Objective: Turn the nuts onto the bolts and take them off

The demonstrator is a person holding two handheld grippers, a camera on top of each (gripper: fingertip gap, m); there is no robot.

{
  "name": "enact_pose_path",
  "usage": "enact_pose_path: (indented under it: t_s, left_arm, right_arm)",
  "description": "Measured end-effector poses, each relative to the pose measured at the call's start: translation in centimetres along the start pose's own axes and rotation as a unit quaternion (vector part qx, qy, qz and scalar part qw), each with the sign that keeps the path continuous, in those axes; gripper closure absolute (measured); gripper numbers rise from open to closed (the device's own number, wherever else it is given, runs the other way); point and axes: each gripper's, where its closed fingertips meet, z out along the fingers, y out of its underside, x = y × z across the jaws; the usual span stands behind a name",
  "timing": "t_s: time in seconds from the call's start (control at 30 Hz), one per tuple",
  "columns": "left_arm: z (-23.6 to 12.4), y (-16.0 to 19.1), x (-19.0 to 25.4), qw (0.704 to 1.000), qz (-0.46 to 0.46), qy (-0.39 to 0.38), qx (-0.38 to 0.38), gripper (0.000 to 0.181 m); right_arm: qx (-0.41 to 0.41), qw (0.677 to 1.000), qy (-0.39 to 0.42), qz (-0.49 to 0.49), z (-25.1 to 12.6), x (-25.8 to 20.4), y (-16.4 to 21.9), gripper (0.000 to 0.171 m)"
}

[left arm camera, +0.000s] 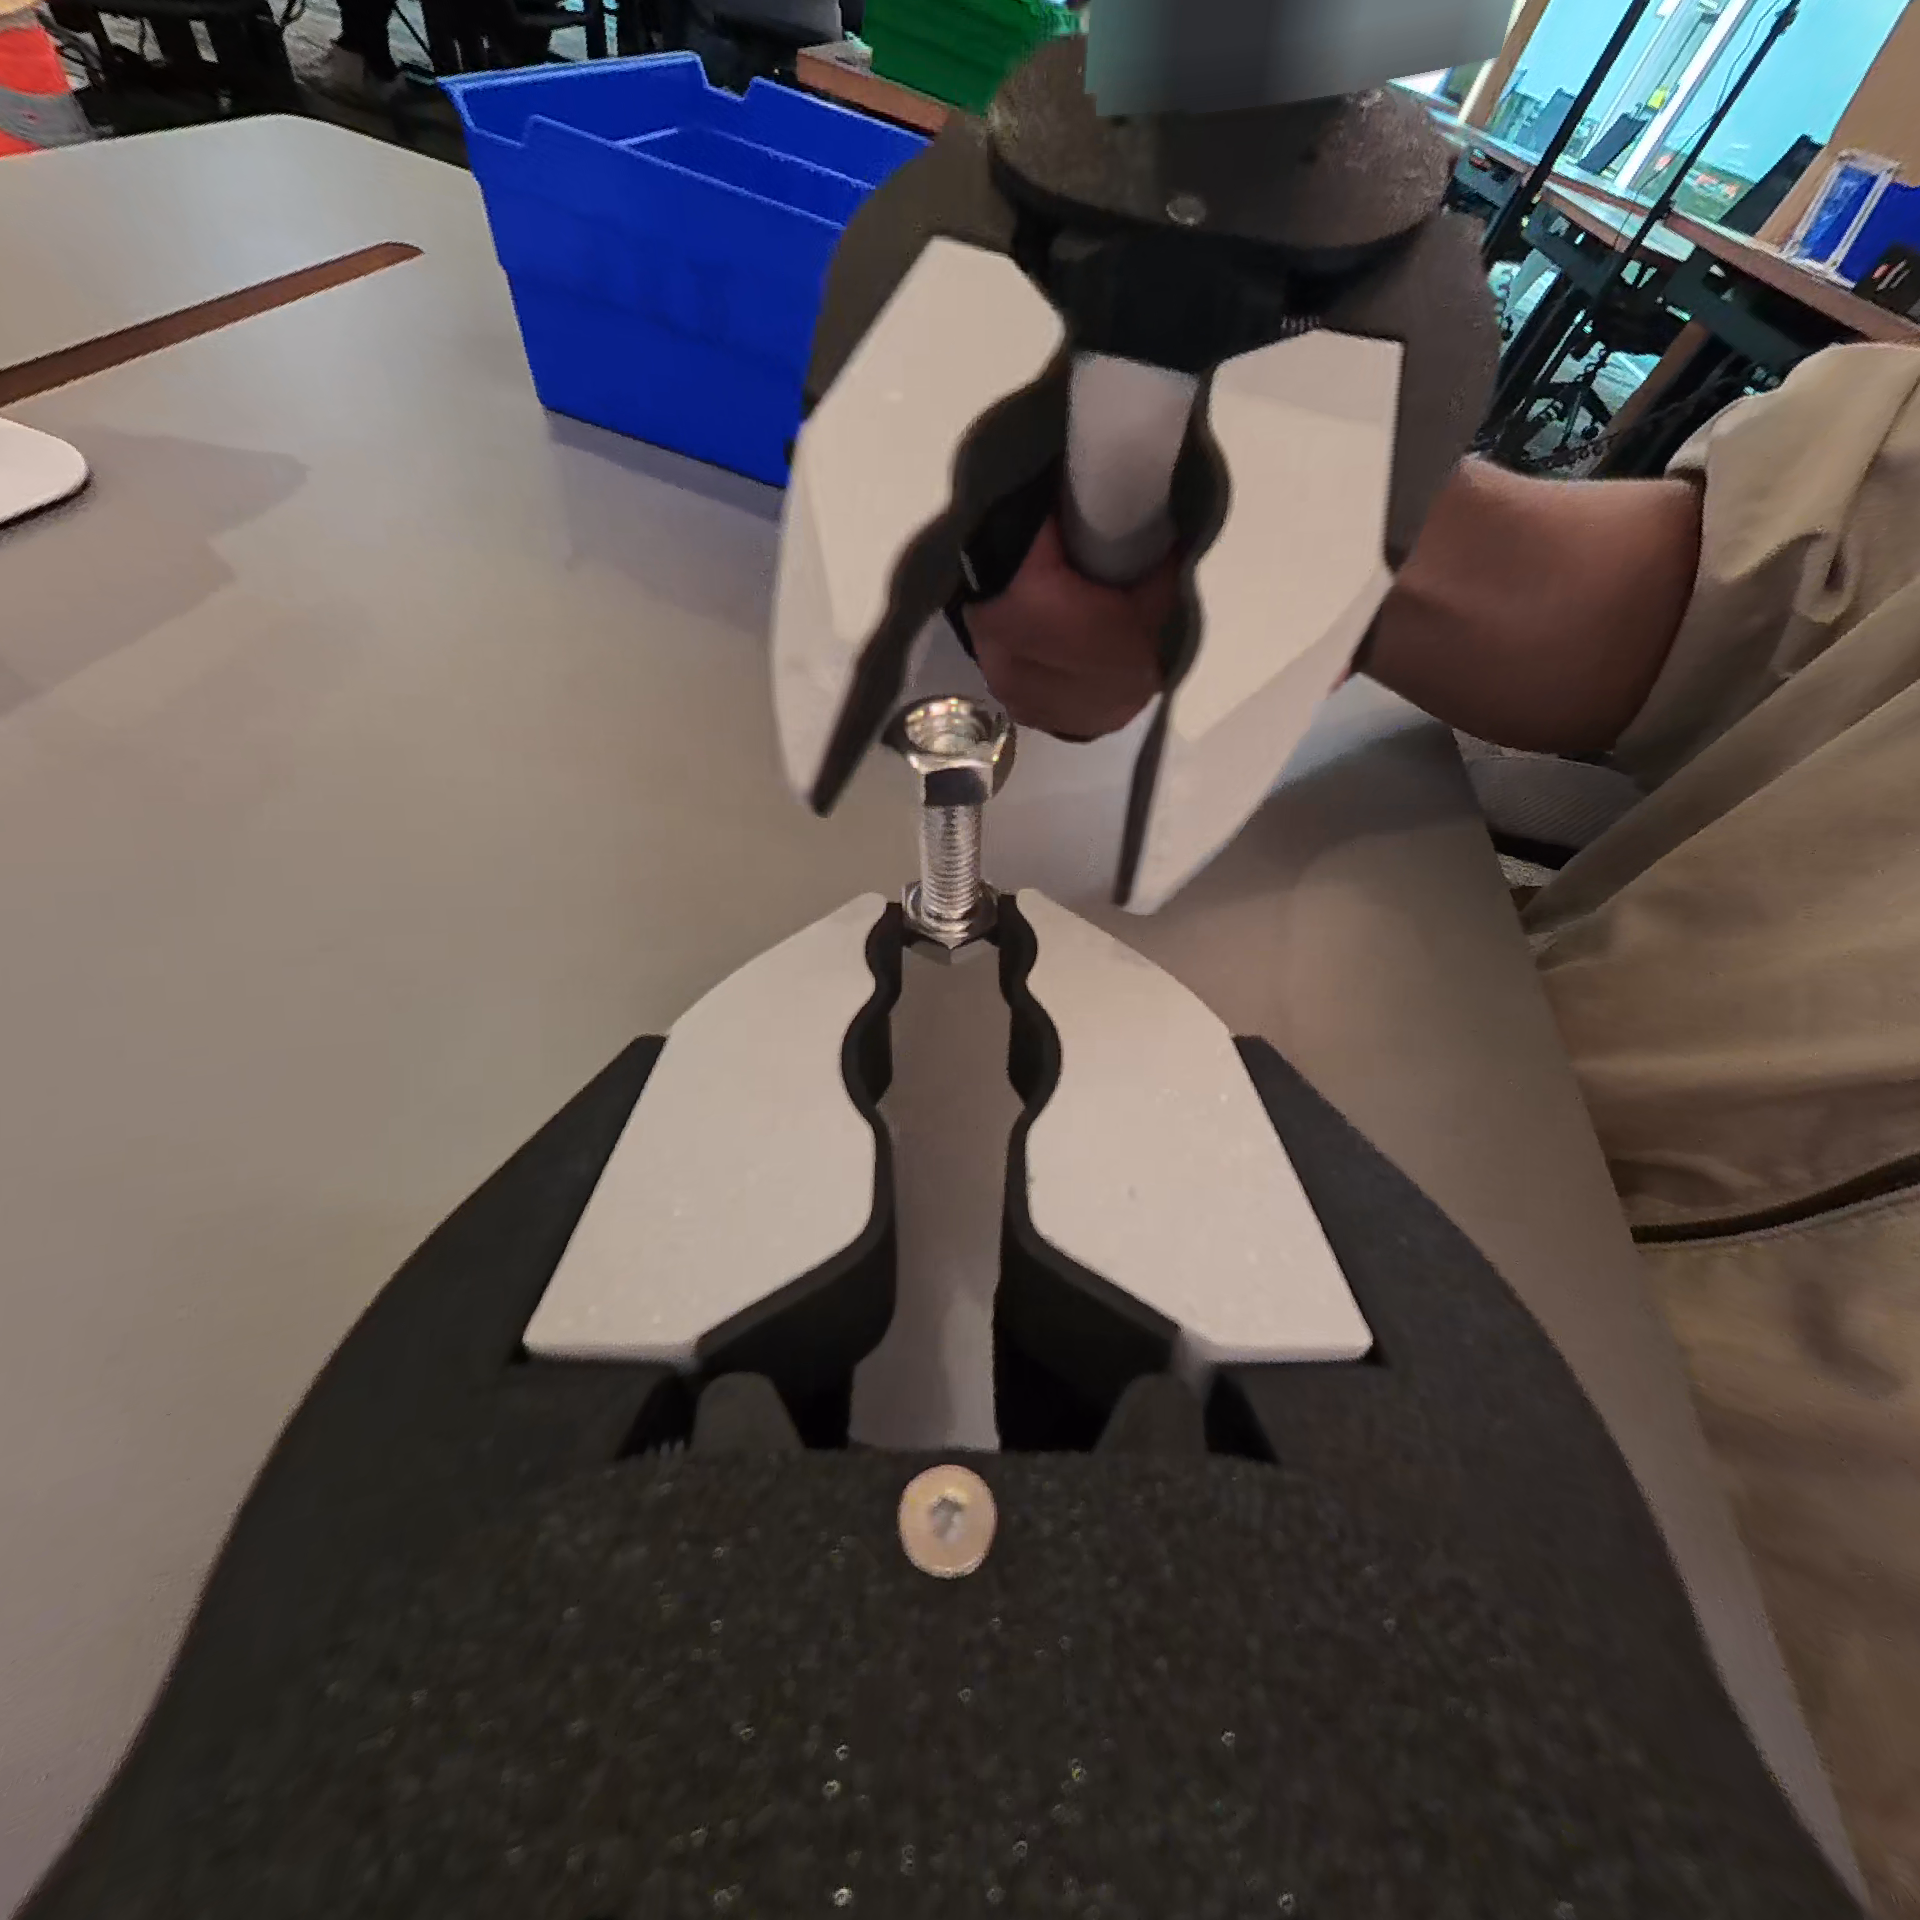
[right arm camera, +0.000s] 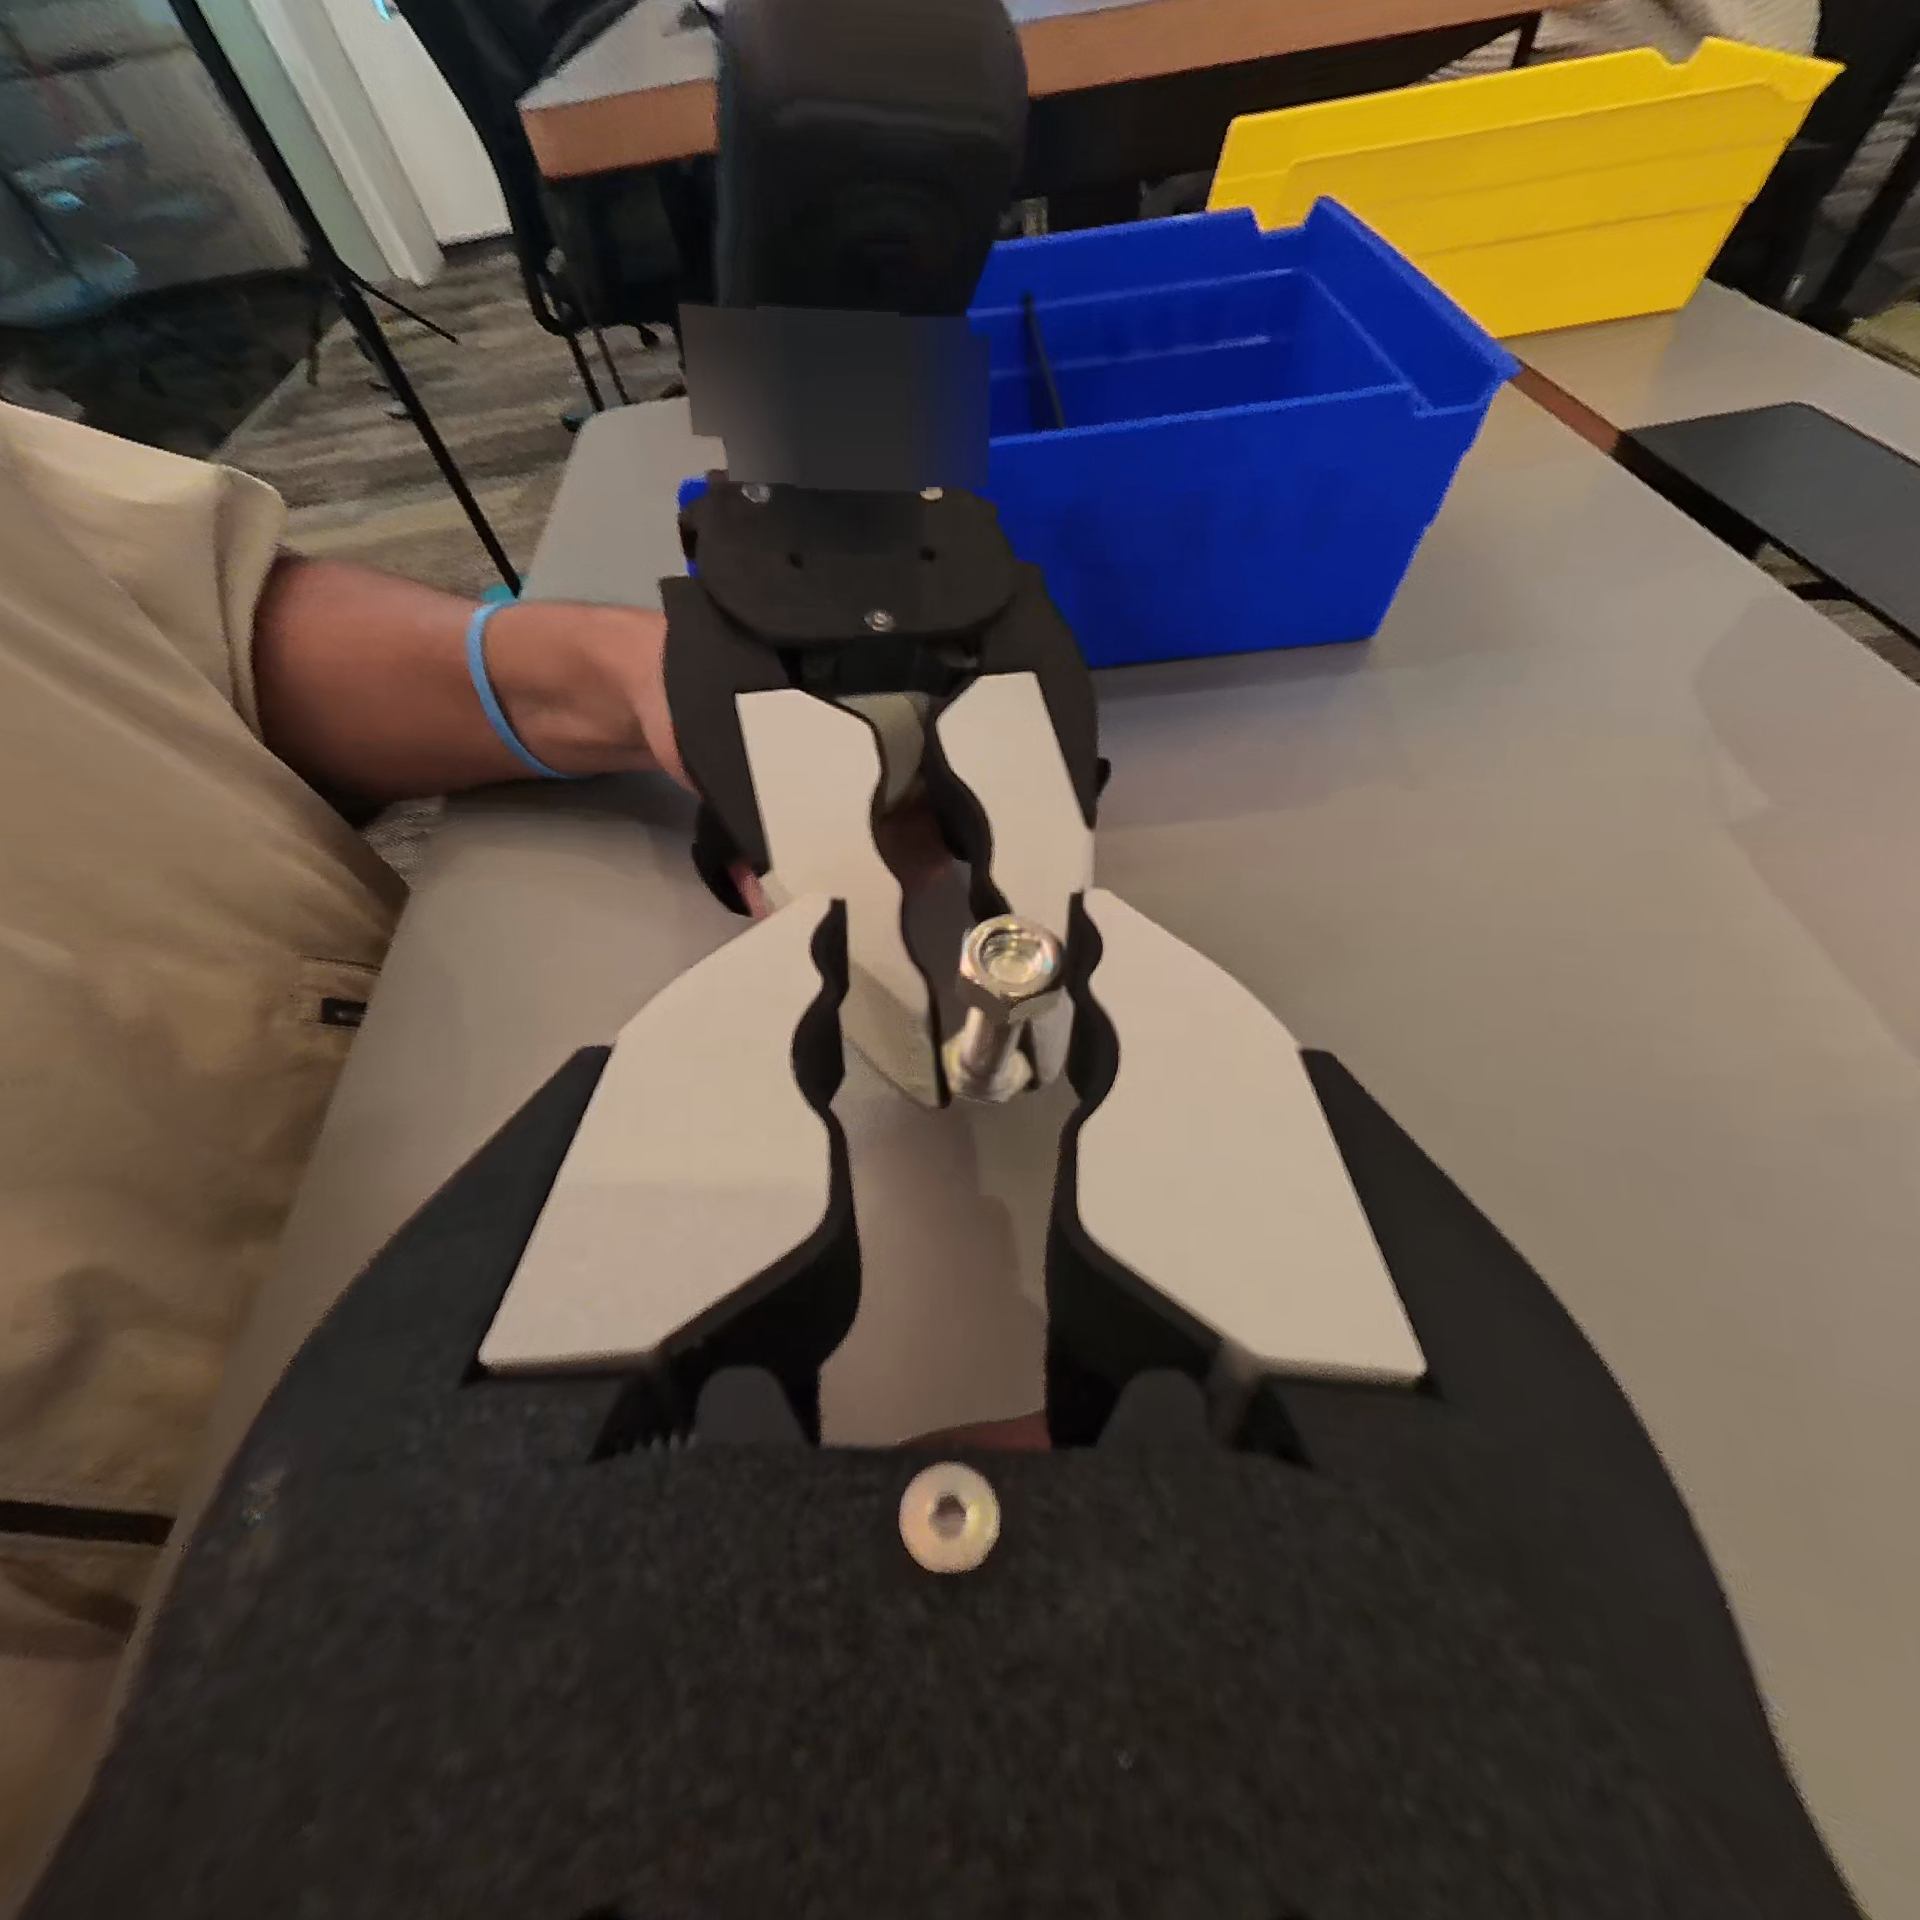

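Note:
A silver bolt sticks out over the grey table, with a hex nut on its far end. My left gripper is shut on the bolt's hex head end. My right gripper faces it from the far side, jaws apart around the nut, which sits close to one finger. In the right wrist view the nut lies between my right gripper's open fingers, nearer the right one. The bolt runs back into the left gripper.
A blue bin stands on the table behind the grippers; it also shows in the right wrist view, with a yellow bin behind it. A black pad lies at the right. The person's beige sleeve borders the table edge. The tips of both grippers are at nearly the same place.

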Motion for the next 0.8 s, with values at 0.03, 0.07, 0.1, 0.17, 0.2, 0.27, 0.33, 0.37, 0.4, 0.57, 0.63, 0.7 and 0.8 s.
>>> enact_pose_path:
  t_s: [0.03, 0.07, 0.1, 0.17, 0.2, 0.27, 0.33, 0.37, 0.4, 0.57, 0.63, 0.7, 0.8]
  left_arm:
    - [-0.1, -0.1, -0.1, 1.0, -0.001, -0.002, 0.003, 0.164]
    - [-0.2, -0.1, -0.1, 1.0, -0.005, 0.002, 0.004, 0.164]
    - [-0.3, -0.2, -0.2, 1.0, -0.007, 0.002, 0.007, 0.164]
    - [-0.6, -0.3, -0.6, 1.0, -0.011, -0.006, 0.011, 0.164]
    - [-0.7, -0.4, -0.8, 1.0, -0.015, -0.008, 0.015, 0.164]
    - [-1.1, -0.7, -0.7, 0.999, -0.021, -0.001, 0.024, 0.164]
    - [-1.1, -0.9, -0.5, 0.999, -0.021, 0.005, 0.031, 0.164]
    - [-1.0, -1.0, -0.1, 0.999, -0.019, 0.014, 0.03, 0.164]
    - [-1.0, -1.1, 0.2, 0.999, -0.016, 0.021, 0.034, 0.164]
    - [-1.0, -1.4, 0.7, 0.998, -0.03, 0.043, 0.044, 0.164]
    - [-1.2, -1.4, 0.5, 0.997, -0.036, 0.045, 0.047, 0.164]
    - [-1.4, -1.4, -0.1, 0.998, -0.04, 0.032, 0.047, 0.164]
    - [-1.8, -1.6, -0.4, 0.996, -0.051, 0.033, 0.057, 0.164]
  right_arm:
    - [0.008, 1.0, -0.003, 0.004, 0.0, -0.2, -0.1, 0.129]
    - [0.014, 1.0, -0.002, 0.008, -0.2, -0.3, -0.2, 0.127]
    - [0.019, 1.0, -0.001, 0.012, -0.5, -0.4, -0.1, 0.125]
    - [0.028, 0.999, 0.002, 0.019, -1.4, -0.5, 0.0, 0.128]
    - [0.032, 0.999, 0.005, 0.02, -1.9, -0.4, 0.0, 0.13]
    - [0.042, 0.999, 0.025, 0.021, -2.8, 0.1, 0.0, 0.131]
    - [0.057, 0.998, 0.028, 0.029, -2.9, 0.6, -0.4, 0.13]
    - [0.067, 0.997, 0.023, 0.037, -2.6, 0.7, -0.7, 0.128]
    - [0.073, 0.996, 0.014, 0.042, -2.0, 0.6, -1.0, 0.126]
    - [0.093, 0.994, -0.032, 0.051, 0.3, -0.9, -1.5, 0.124]
    - [0.101, 0.994, -0.021, 0.046, -0.1, -1.1, -1.5, 0.118]
    - [0.103, 0.993, -0.011, 0.048, -1.0, -1.0, -1.3, 0.12]
    - [0.114, 0.992, 0.008, 0.045, -2.6, -0.6, -1.3, 0.127]
